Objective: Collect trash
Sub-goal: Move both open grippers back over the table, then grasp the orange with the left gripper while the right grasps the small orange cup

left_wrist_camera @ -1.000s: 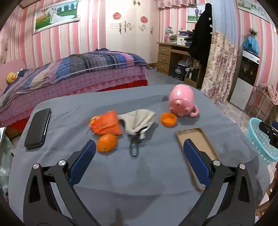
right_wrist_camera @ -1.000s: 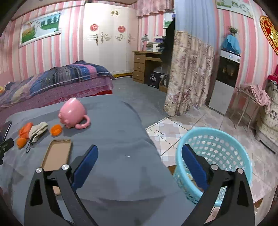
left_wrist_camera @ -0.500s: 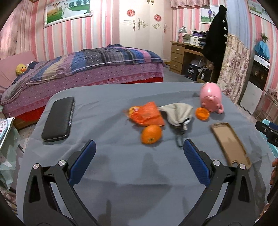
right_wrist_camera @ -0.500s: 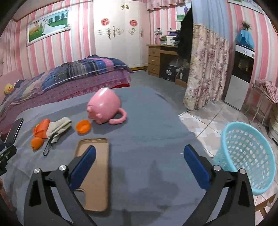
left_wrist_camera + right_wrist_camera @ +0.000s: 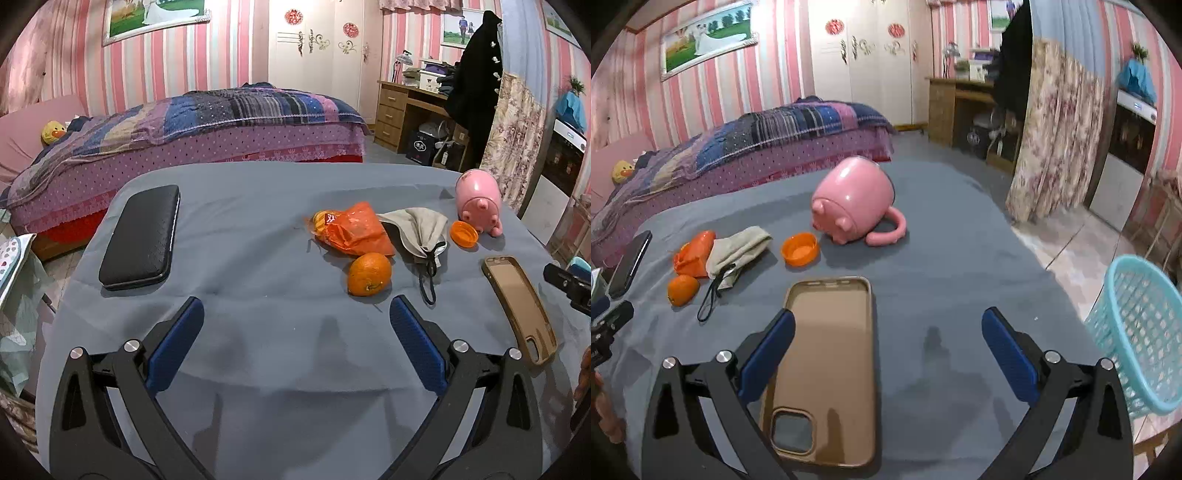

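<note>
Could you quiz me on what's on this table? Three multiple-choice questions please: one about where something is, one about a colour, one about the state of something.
1. Where is the basket?
A. on the table
B. on the floor beside the table
C. on the bed

2. What colour is the small cap near the mug?
A. orange
B. green
C. white

3. How is the mug placed?
A. upright
B. on its side
C. held in a gripper

Answers:
1 B: the right wrist view shows it standing low, past the table edge.
2 A: it matches the orange and the wrapper.
3 B: its bottom with small feet faces the camera and the handle rests on the cloth; both grippers, left and right, are empty with jaws wide.
</note>
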A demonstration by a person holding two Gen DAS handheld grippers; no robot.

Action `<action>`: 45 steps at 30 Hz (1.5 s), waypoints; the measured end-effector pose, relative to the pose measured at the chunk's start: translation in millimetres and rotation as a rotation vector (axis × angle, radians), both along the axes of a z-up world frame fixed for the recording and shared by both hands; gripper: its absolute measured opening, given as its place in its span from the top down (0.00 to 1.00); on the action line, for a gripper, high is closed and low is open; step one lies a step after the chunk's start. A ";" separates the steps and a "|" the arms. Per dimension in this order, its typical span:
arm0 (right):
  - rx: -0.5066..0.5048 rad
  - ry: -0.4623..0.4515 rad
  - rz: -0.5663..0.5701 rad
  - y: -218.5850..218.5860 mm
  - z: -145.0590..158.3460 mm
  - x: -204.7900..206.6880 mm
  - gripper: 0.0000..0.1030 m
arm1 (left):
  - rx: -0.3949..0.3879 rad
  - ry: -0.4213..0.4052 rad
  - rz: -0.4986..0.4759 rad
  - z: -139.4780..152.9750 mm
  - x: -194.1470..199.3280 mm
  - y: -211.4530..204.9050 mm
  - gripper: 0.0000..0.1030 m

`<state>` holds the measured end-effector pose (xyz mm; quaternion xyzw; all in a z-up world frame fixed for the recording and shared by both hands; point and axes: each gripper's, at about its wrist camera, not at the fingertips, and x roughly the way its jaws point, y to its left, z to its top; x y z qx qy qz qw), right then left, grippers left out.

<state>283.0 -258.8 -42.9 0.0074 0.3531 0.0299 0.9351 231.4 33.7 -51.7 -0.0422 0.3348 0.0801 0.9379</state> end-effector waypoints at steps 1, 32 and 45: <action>-0.012 -0.001 -0.007 1.0 -0.2 0.5 0.04 | 0.001 -0.001 0.001 0.2 0.1 0.3 0.05; 0.021 0.020 0.023 21.9 -10.7 19.1 0.04 | -0.020 0.057 -0.141 -14.0 61.8 -17.9 0.70; -0.004 0.127 0.063 86.6 -19.7 82.6 0.30 | -0.024 -0.008 0.060 0.4 65.9 48.8 0.70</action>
